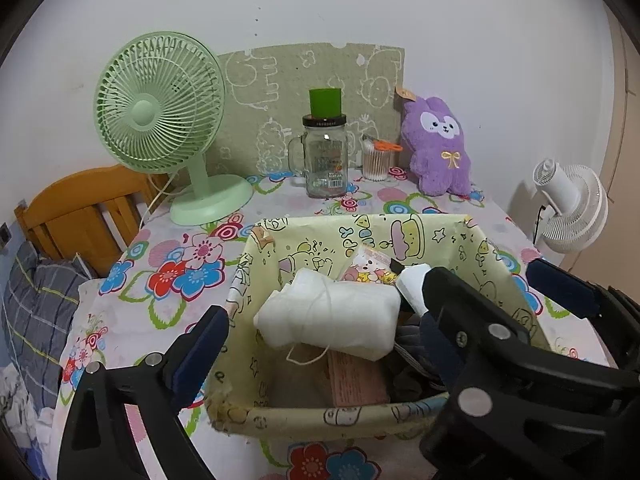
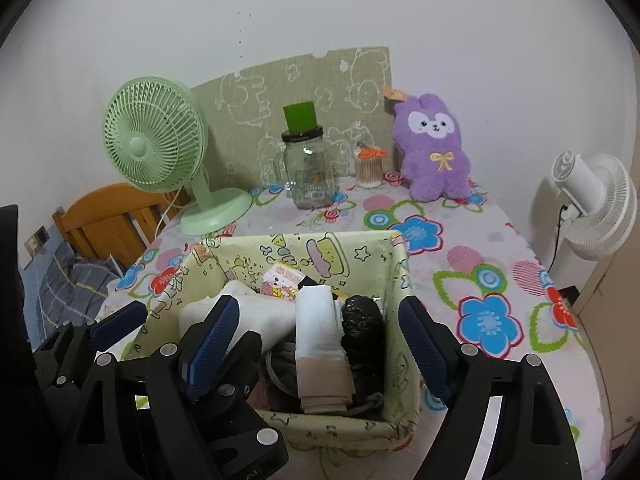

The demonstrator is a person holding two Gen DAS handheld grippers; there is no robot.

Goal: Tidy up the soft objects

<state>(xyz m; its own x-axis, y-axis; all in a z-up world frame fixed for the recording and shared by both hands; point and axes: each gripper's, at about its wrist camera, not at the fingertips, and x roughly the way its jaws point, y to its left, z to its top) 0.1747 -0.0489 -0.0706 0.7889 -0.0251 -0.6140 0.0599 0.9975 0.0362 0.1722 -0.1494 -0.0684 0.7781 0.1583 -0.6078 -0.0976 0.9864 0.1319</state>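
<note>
The fabric storage bin [image 2: 352,256] sits near the front of the counter [image 2: 480,248], pale yellow with cartoon prints, and it already holds most of the soft things. Inside lie a white folded bundle [image 1: 332,312] with a loose thread on the left, a white and beige rolled cloth [image 2: 320,344] in the middle, a black wrapped roll [image 2: 364,328] to its right, and a small cartoon packet [image 2: 282,282] at the far wall.

Both tools hover at the near rim with nothing between their pads. The left tool [image 1: 404,292] stands spread wide and released over the bin's left half; the right tool [image 2: 316,340] is likewise released, its pads either side of the rolled cloth without touching it.

Judging by this, the packing looks nearly done. The purple plush toy [image 2: 430,148] at the far right of the counter, against the wall, is the one soft thing left outside, if it counts.

Darker items under the rolls at the bin's near end are hard to identify. The right tool's body hides that corner in the left wrist view, and the bin's floor is not visible.

Farther back stand a glass jar [image 1: 324,160], a cotton swab holder [image 1: 376,162] and a green fan [image 1: 160,104].
</note>
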